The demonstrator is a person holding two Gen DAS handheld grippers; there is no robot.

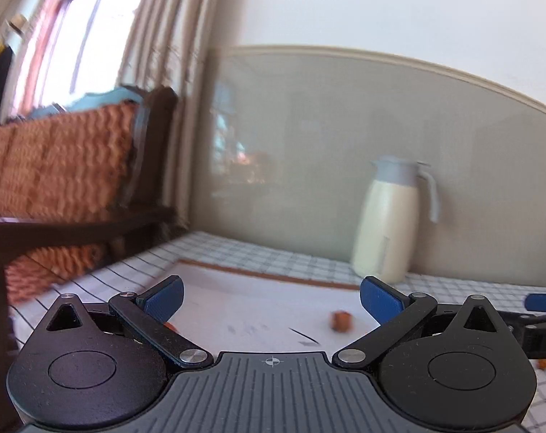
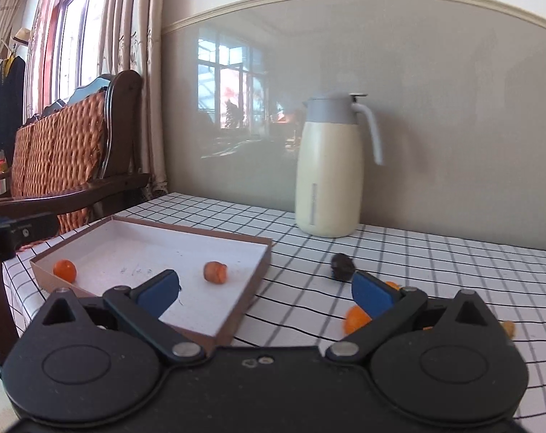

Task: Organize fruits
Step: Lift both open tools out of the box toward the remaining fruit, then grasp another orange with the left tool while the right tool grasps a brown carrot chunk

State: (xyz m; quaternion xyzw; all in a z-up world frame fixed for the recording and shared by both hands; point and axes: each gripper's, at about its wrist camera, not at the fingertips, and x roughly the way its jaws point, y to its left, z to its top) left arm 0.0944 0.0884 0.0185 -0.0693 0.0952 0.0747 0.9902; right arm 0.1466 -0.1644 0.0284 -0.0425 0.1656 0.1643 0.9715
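Observation:
A shallow cardboard box [image 2: 258, 267] with a white floor lies on the checked tablecloth. Inside it sit a small orange fruit [image 2: 65, 270] at the left and a brownish-orange fruit [image 2: 215, 271] in the middle. On the cloth to the right of the box lie a dark fruit [image 2: 341, 266] and an orange fruit [image 2: 356, 319], the latter partly behind my right finger. My right gripper [image 2: 265, 294] is open and empty over the box's near right corner. My left gripper [image 1: 271, 301] is open and empty above the box floor [image 1: 258, 310], with the brownish fruit [image 1: 341, 321] between its fingers, farther off.
A cream jug [image 2: 330, 169] with a grey lid stands against the grey wall panel behind the box. A dark wooden chair [image 2: 74, 158] with a woven orange cushion stands at the table's left edge. More fruit bits [image 2: 509, 326] lie at the far right on the cloth.

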